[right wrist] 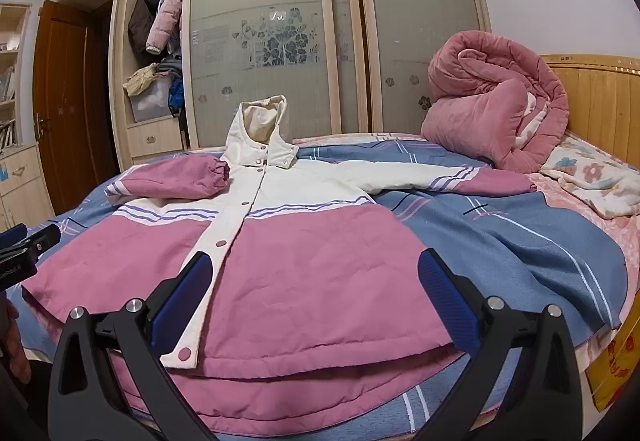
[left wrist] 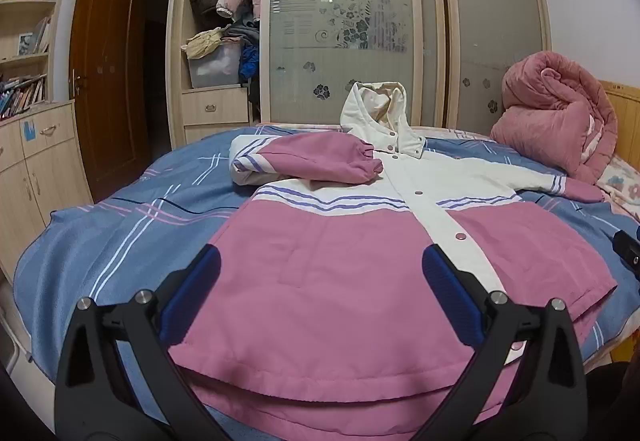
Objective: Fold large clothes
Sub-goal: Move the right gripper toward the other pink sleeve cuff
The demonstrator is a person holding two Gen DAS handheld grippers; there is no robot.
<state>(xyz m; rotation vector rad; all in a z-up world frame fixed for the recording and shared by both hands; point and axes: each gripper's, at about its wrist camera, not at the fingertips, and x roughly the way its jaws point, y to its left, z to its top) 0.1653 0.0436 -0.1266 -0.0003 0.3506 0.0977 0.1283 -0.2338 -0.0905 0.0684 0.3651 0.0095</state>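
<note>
A pink and white hooded jacket (left wrist: 360, 261) lies face up on the bed, hem toward me; it also shows in the right wrist view (right wrist: 320, 269). Its left sleeve (left wrist: 316, 157) is folded across the chest. Its right sleeve (right wrist: 452, 177) lies stretched out to the right. The white hood (right wrist: 260, 125) stands up at the far end. My left gripper (left wrist: 320, 273) is open and empty above the hem's left half. My right gripper (right wrist: 310, 277) is open and empty above the hem's right half. The left gripper's tip also shows at the left edge of the right wrist view (right wrist: 28, 245).
The bed has a blue striped cover (right wrist: 520, 241). A rolled pink quilt (right wrist: 492, 113) sits at the far right by the wooden headboard (right wrist: 600, 97). A wardrobe with sliding glass doors (left wrist: 344, 25) stands behind the bed. Cabinets and bookshelves (left wrist: 32, 145) line the left wall.
</note>
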